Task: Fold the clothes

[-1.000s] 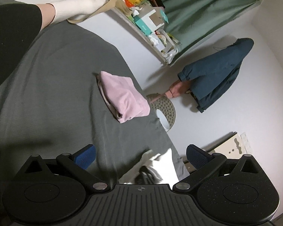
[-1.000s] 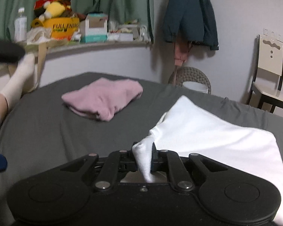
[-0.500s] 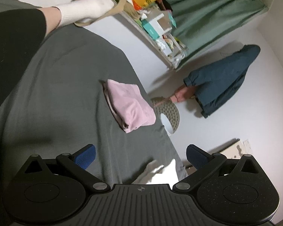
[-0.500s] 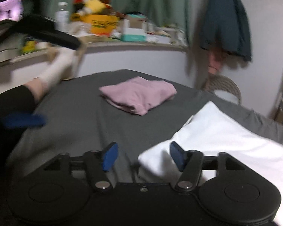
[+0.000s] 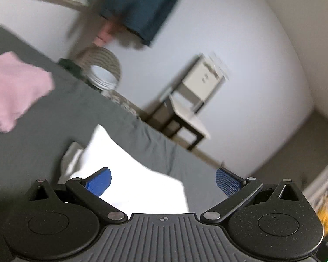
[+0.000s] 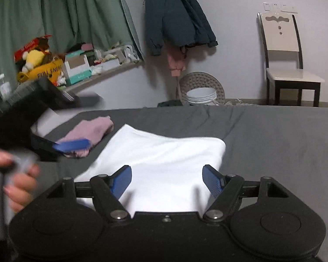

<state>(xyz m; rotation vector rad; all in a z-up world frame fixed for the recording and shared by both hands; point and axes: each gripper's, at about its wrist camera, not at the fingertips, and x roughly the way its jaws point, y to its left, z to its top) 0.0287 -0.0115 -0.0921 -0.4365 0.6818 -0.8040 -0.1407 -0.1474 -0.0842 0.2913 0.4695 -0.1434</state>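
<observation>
at the far left of the right wrist view, a hand (image 6: 17, 183) grips the handle of the left gripper (image 6: 71, 145); its blue finger shows blurred over the near edge of the folded pink garment (image 6: 91, 132). in its own view the left gripper (image 5: 163, 181) has its tongs spread wide, gripping nothing, with the white garment (image 5: 129, 170) lying on the bed below and between them. the pink garment (image 5: 13, 89) sits at the left edge of that view, well apart from the white one.

moving right in the right wrist view, the white garment (image 6: 161, 161) lies folded flat on the grey bed sheet (image 6: 273, 144), just right of the pink garment and nearer the camera. the right gripper (image 6: 166, 180) hangs over the near edge of the white cloth with its tongs wide apart, holding nothing; whether the blue pads (image 6: 121, 181) touch the cloth cannot be told.

on the far side, a green curtain (image 6: 61, 15) hangs at the left above a cluttered shelf (image 6: 102, 74), a dark blue jacket (image 6: 175, 19) hangs on the wall, a woven basket (image 6: 201, 87) stands on the floor beneath it, and a chair (image 6: 288, 65) stands at the far right.
</observation>
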